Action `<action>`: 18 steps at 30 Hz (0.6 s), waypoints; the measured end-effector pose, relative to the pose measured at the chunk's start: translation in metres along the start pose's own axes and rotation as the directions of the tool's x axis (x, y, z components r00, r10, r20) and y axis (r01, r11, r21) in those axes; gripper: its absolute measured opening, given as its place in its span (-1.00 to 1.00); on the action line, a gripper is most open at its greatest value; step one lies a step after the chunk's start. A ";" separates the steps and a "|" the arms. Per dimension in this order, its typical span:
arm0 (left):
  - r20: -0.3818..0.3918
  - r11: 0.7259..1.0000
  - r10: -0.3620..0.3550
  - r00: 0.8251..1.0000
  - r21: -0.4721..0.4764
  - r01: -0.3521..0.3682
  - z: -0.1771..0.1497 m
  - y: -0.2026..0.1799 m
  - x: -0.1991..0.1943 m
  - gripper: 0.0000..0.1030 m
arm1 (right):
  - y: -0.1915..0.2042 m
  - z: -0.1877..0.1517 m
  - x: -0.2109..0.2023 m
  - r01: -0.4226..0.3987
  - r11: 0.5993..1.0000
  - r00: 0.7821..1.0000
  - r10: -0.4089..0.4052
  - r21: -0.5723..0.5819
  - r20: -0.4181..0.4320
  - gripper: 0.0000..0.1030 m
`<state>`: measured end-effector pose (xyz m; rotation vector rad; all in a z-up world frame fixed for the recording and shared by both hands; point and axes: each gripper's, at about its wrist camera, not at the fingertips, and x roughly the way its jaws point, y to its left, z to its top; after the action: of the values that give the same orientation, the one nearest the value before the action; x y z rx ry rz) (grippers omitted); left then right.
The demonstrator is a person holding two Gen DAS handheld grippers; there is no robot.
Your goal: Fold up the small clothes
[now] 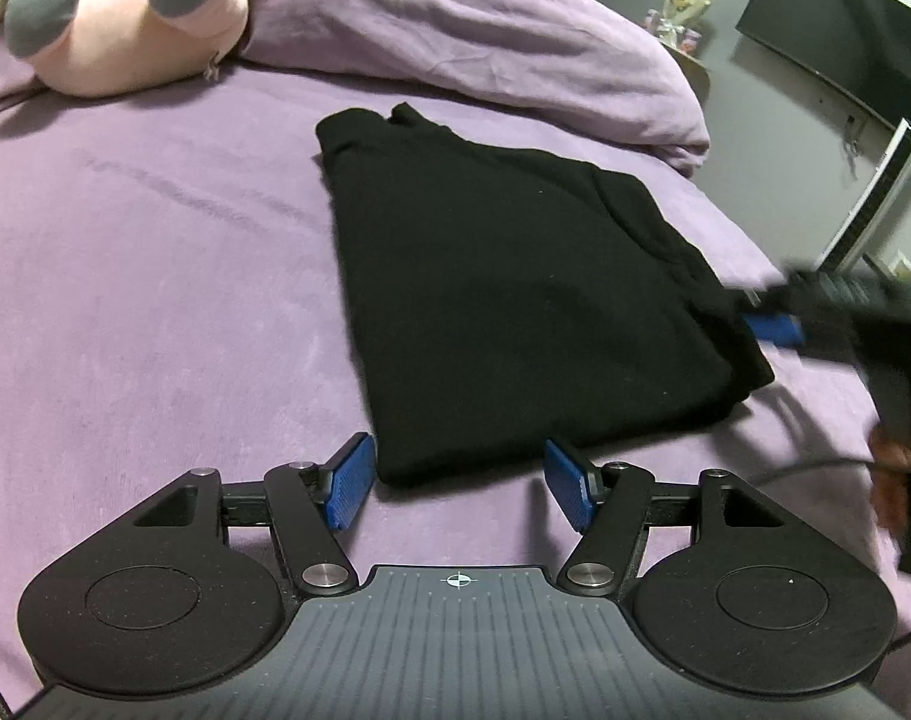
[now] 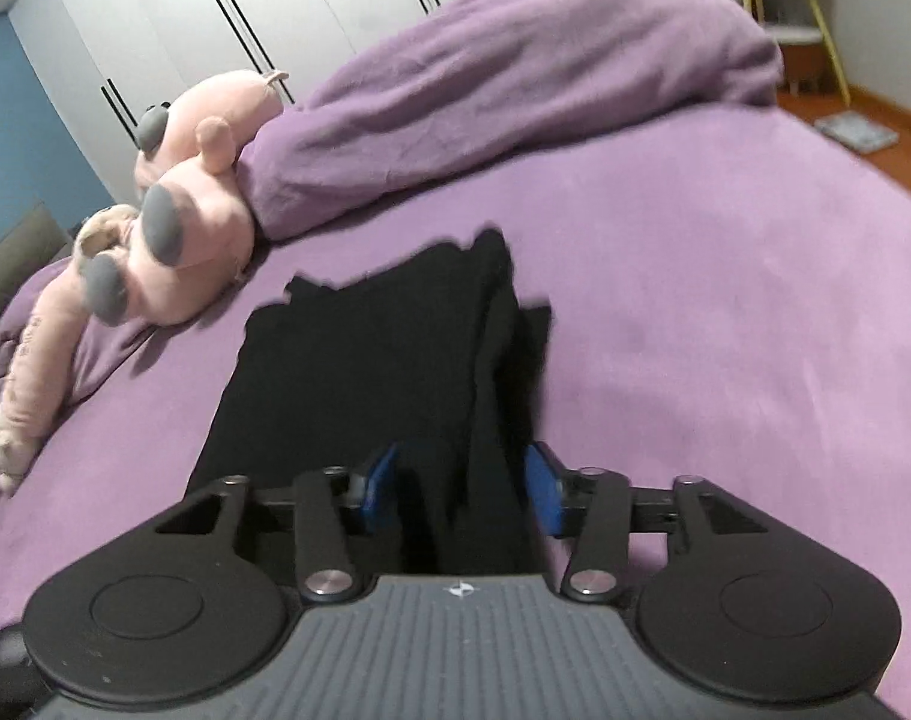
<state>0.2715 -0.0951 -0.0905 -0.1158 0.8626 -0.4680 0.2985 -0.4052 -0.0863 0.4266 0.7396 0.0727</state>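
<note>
A black garment (image 1: 515, 300) lies folded into a long rectangle on the purple bed (image 1: 155, 300). My left gripper (image 1: 458, 477) is open, its blue pads either side of the garment's near edge, just short of it. My right gripper (image 2: 464, 489) is open with black cloth (image 2: 395, 372) between its blue pads at the garment's end; the pads do not pinch it. In the left wrist view the right gripper (image 1: 773, 330) shows blurred at the garment's right edge.
A pink plush toy (image 1: 125, 18) lies at the far left of the bed; it also shows in the right wrist view (image 2: 179, 228). A bunched purple duvet (image 1: 485, 48) lies behind the garment. A monitor (image 1: 845, 42) and floor are beyond the bed's right edge.
</note>
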 end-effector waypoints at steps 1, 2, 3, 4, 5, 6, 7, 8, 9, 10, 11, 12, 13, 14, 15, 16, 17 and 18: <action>0.000 1.000 0.005 1.000 0.004 -0.005 -0.001 -0.001 0.001 0.32 | -0.003 -0.007 -0.004 0.000 1.000 1.000 0.000 0.001 -0.010 -0.07; 0.003 1.000 0.012 1.000 0.011 -0.012 -0.001 -0.003 0.001 0.33 | -0.004 -0.013 -0.006 0.007 1.000 1.000 -0.007 -0.001 -0.017 -0.07; 0.005 1.000 0.020 1.000 0.019 -0.020 -0.001 -0.006 0.003 0.33 | -0.004 -0.019 -0.007 0.015 1.000 1.000 -0.016 -0.013 -0.024 -0.09; 0.005 0.999 0.027 1.000 0.026 -0.027 -0.001 -0.008 0.004 0.33 | -0.002 -0.022 -0.008 0.033 0.999 0.999 -0.033 -0.031 -0.019 -0.31; 0.005 0.999 0.034 0.999 0.032 -0.034 -0.001 -0.010 0.004 0.33 | 0.002 -0.024 -0.012 0.051 0.997 0.999 -0.051 -0.054 0.000 -0.65; 0.003 0.999 0.042 0.999 0.032 -0.042 0.000 -0.010 0.004 0.33 | 0.007 -0.023 -0.017 0.055 0.996 0.998 -0.054 -0.075 0.018 -0.72; 0.001 0.999 0.048 0.999 0.025 -0.048 0.001 -0.010 0.004 0.32 | 0.010 -0.022 -0.023 0.056 0.995 0.998 -0.052 -0.087 0.043 -0.75; -0.002 0.998 0.056 0.998 0.012 -0.056 0.003 -0.008 0.004 0.32 | 0.012 -0.020 -0.028 0.036 0.996 0.998 -0.031 -0.081 0.063 -0.78; -0.002 0.998 0.063 0.998 -0.006 -0.063 0.004 -0.007 0.003 0.31 | 0.011 -0.018 -0.032 -0.007 0.998 0.998 0.011 -0.057 0.068 -0.78; 0.000 0.997 0.069 0.998 -0.023 -0.069 0.005 -0.006 0.003 0.31 | 0.008 -0.016 -0.034 -0.054 0.998 0.996 0.055 -0.024 0.066 -0.79; 0.001 0.996 0.079 0.997 -0.037 -0.079 0.006 -0.005 0.003 0.31 | 0.001 -0.016 -0.035 -0.119 0.992 0.991 0.117 0.036 0.061 -0.79; -0.001 0.995 0.090 0.996 -0.048 -0.090 0.007 -0.004 0.003 0.31 | -0.006 -0.015 -0.032 -0.170 0.980 0.985 0.166 0.099 0.054 -0.79; -0.003 0.994 0.097 0.995 -0.060 -0.097 0.008 -0.003 0.003 0.31 | -0.014 -0.015 -0.028 -0.195 0.968 0.981 0.190 0.157 0.043 -0.79; -0.002 0.993 0.098 0.995 -0.070 -0.098 0.009 -0.001 0.002 0.31 | -0.021 -0.017 -0.024 -0.198 0.962 0.980 0.196 0.190 0.031 -0.79; -0.001 0.991 0.101 0.995 -0.082 -0.101 0.010 0.000 0.002 0.31 | -0.026 -0.019 -0.020 -0.186 0.961 0.982 0.187 0.204 0.014 -0.79; 0.001 0.991 0.104 0.995 -0.090 -0.103 0.011 0.001 0.001 0.31 | -0.028 -0.021 -0.016 -0.165 0.964 0.985 0.170 0.210 -0.005 -0.78; 0.003 0.990 0.106 0.994 -0.093 -0.106 0.012 0.002 0.001 0.31 | -0.031 -0.024 -0.014 -0.155 0.965 0.986 0.163 0.212 -0.020 -0.73; 0.004 0.989 0.113 0.994 -0.095 -0.112 0.013 0.002 0.001 0.31 | -0.032 -0.028 -0.013 -0.162 0.962 0.985 0.171 0.219 -0.022 -0.70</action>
<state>0.2823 -0.0944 -0.0836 -0.1552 0.8770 -0.3212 0.2676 -0.4276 -0.1095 0.6978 0.7538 0.1601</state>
